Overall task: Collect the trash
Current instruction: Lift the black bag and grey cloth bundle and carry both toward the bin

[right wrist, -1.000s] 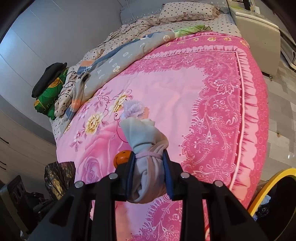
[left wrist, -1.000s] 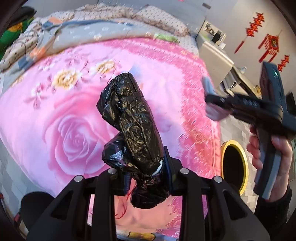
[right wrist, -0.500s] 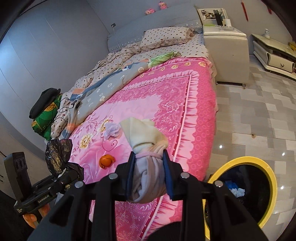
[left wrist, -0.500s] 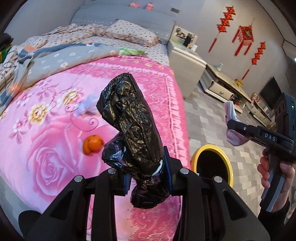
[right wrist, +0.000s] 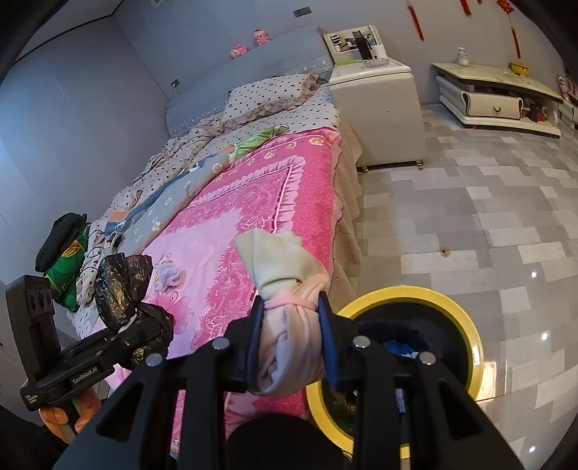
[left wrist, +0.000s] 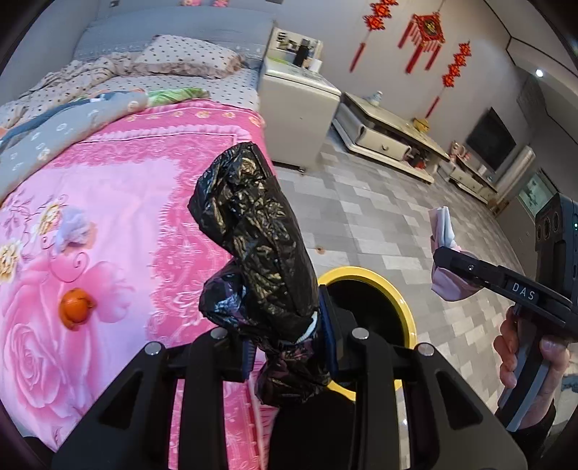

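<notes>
Left hand-held gripper (left wrist: 287, 338): jaws closed on the neck of a crumpled black plastic bag (left wrist: 253, 231); the bag stands up between the pads, its knotted tail hanging below. Contents of the bag cannot be made out.

Right hand-held gripper (right wrist: 289, 345): jaws clamped on a knotted pale pink-and-cream bundle (right wrist: 285, 289), cloth or soft plastic, hard to tell which. Its lower end is hidden behind the gripper frame. The same bundle shows small at the right edge of the left wrist view (left wrist: 446, 253), above a hand (left wrist: 531, 365) cut off by the picture edge.

Yellow-rimmed bin (right wrist: 466, 325): on the tiled floor (right wrist: 487, 224) just beside the foot of the bed, under both grippers. Dark inside; something blue (right wrist: 397, 349) lies in it, the rest hidden by the gripper frames.

Pink floral bedspread (left wrist: 119, 202): carries an orange fruit (left wrist: 74, 312) and a pale lilac crumpled scrap (left wrist: 72, 227), well apart from each other.

Farther: grey quilt (right wrist: 173, 191), polka-dot pillow (right wrist: 267, 94), white bedside cabinet (right wrist: 379, 112), low TV stand (right wrist: 495, 97), red wall hangings (left wrist: 426, 32).
</notes>
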